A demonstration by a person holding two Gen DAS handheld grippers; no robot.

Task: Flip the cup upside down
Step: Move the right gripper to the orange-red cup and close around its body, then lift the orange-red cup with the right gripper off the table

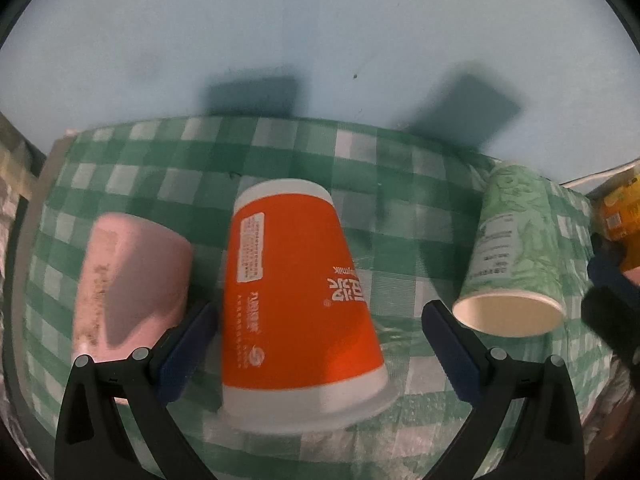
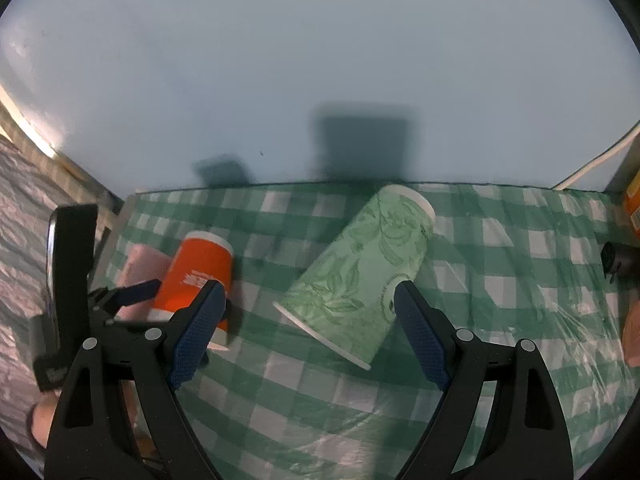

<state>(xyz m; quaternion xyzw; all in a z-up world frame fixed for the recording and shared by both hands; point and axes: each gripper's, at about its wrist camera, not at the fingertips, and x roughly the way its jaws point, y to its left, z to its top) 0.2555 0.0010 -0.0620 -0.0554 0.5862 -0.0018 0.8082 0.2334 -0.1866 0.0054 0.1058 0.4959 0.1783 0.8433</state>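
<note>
1. Blue-padded fingers of the left gripper (image 1: 320, 344) stand wide apart, and the orange cup (image 1: 296, 300) sits between them, mouth down on the checked cloth (image 1: 400, 184) with its white base on top; a gap shows on each side of the cup, so the pads grip nothing.
2. Over on the right, the right gripper (image 2: 308, 336) is spread just as wide, and between its fingers the green leaf-patterned cup (image 2: 360, 280) is tilted hard, rim low toward the camera and base raised toward the wall; the right pad looks close to the cup's side, but whether it touches cannot be told.
3. From the left wrist view that same green cup (image 1: 516, 248) shows its open white mouth facing the lens, well to the right of the orange one.
4. A pink cup (image 1: 128, 280) stands just beside the orange cup on its left, also mouth down.
5. Behind the table, a pale blue wall (image 1: 320, 32) carries the cups' dark shadows.
6. At the far right edge, an orange-yellow package (image 1: 624, 208) peeks in, blurred.
</note>
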